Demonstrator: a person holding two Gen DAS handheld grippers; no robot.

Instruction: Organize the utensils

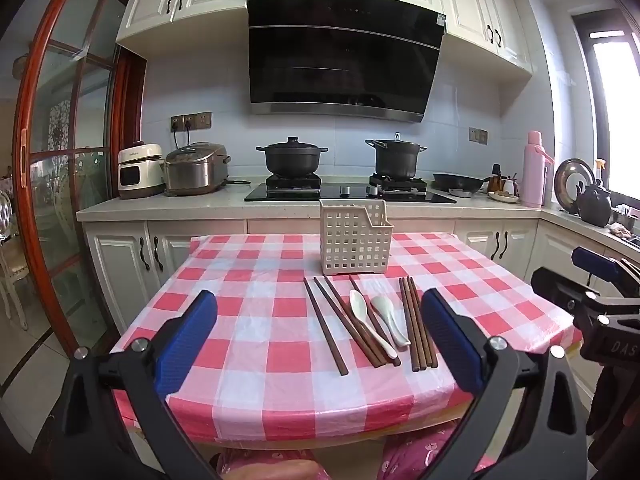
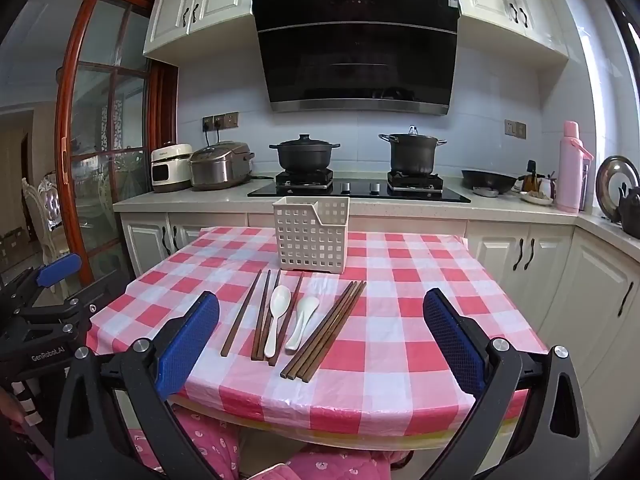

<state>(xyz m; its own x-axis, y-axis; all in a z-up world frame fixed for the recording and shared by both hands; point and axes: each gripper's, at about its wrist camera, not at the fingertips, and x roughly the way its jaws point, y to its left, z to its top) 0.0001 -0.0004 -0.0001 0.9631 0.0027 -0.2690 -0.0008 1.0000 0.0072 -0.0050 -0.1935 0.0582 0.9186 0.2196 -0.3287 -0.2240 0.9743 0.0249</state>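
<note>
Nearest, the left tool (image 1: 318,330) and the right tool (image 2: 320,332) are held spread wide and empty over the near edge of the checked worktop (image 1: 256,352), apparently because nothing has been picked yet. Just beyond their tips, brown chopsticks (image 2: 322,330) and two white spoons (image 2: 276,320) are laid side by side, pointing away, probably for easy picking. Farther back, the white perforated basket (image 2: 312,236) is stood upright, seemingly to receive them.
</note>
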